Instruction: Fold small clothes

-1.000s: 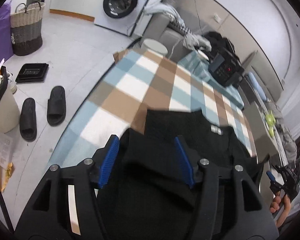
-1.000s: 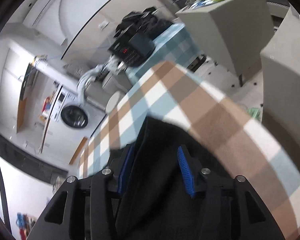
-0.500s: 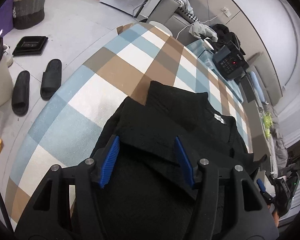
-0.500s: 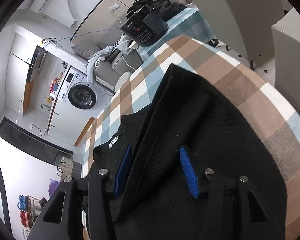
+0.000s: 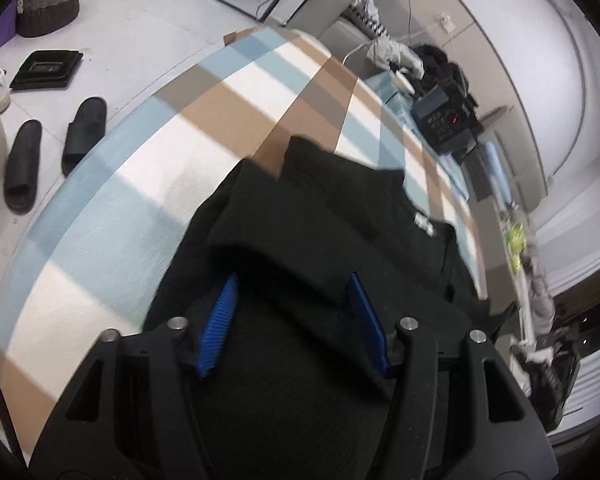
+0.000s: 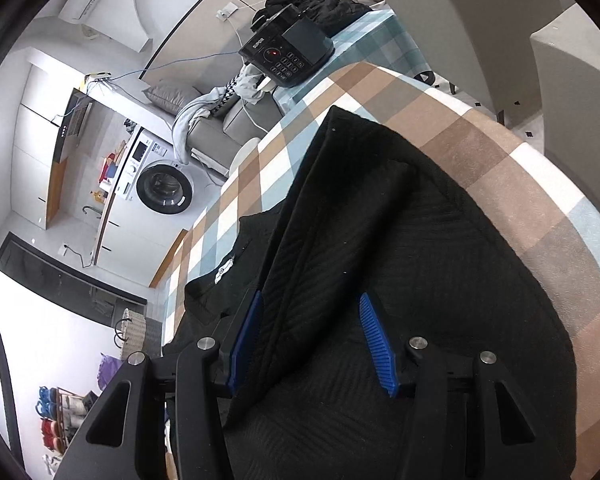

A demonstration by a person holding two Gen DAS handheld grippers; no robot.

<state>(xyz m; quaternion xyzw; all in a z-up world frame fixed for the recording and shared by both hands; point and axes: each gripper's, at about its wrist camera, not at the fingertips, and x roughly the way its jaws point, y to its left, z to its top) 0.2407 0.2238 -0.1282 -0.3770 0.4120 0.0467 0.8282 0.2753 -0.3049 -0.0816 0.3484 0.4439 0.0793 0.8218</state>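
Black garment [image 5: 340, 216] on checked table [image 5: 140, 184], folds between both tongs.

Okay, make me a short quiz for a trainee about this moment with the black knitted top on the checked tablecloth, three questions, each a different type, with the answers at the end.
1. True or false: the black knitted top lies on a plain white tablecloth.
2. Multiple choice: on the floor beside the table in the left wrist view there is A) a pair of black slippers, B) a red bucket, C) a sleeping dog.
3. Fill in: between the blue pads of the right gripper runs a folded ___ of the top.

Key: 1 false, the round table's cloth is checked brown, blue and white. 2 A. 3 flap; the left gripper, jaws closing, also has a fold between its pads.
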